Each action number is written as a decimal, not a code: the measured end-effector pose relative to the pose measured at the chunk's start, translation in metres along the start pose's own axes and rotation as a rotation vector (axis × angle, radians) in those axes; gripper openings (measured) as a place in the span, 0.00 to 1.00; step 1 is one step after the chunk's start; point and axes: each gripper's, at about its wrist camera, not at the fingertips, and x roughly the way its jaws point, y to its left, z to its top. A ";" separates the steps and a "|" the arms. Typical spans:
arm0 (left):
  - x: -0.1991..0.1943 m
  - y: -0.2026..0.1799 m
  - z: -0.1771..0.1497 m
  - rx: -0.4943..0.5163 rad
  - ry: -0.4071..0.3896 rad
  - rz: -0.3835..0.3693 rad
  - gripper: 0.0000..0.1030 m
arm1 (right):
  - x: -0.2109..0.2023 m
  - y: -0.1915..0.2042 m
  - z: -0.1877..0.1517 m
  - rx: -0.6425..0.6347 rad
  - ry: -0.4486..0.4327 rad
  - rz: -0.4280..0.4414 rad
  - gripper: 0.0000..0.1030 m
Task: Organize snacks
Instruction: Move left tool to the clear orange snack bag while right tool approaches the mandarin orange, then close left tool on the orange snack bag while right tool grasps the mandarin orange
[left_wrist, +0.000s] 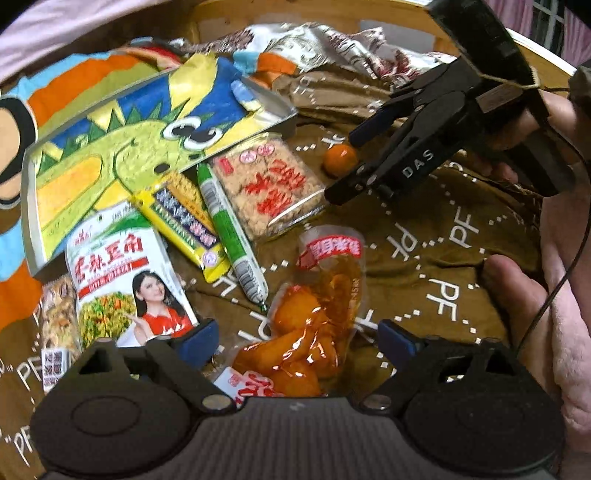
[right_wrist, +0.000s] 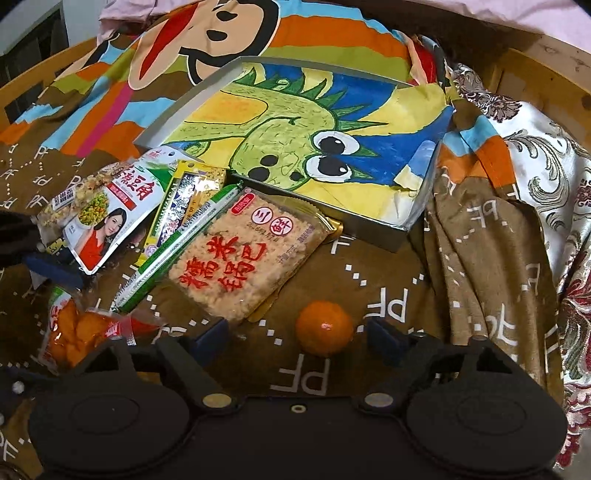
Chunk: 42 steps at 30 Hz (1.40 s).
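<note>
6 loose snacks lie on the brown cloth printed with white letters, and none is inside the shallow grey box lined with a green dinosaur drawing, so by my reading the sorting has barely begun. Just beside the box's near edge sit the white pouch showing a woman in red, the yellow flat packet, the green-and-white sausage stick and the clear square pack of beige rice crackers with red characters, overlapping one another. The small round orange fruit rests apart from them, on bare cloth. The clear bag of orange pickled pieces lies nearest the left gripper.

That gripper's jaws are spread wide, straddling the bag without touching or holding it. The right gripper is likewise wide open and empty, the fruit sitting between its fingertips, nearer the right one.
</note>
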 end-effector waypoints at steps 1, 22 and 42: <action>0.002 0.002 0.000 -0.013 0.007 -0.007 0.82 | 0.000 0.000 0.000 -0.002 -0.002 0.003 0.78; 0.000 0.017 -0.005 -0.329 0.028 -0.018 0.63 | 0.005 0.002 -0.006 0.033 0.038 0.041 0.42; 0.000 0.037 -0.025 -0.784 0.003 -0.115 0.61 | -0.007 0.026 -0.012 -0.079 -0.006 0.017 0.33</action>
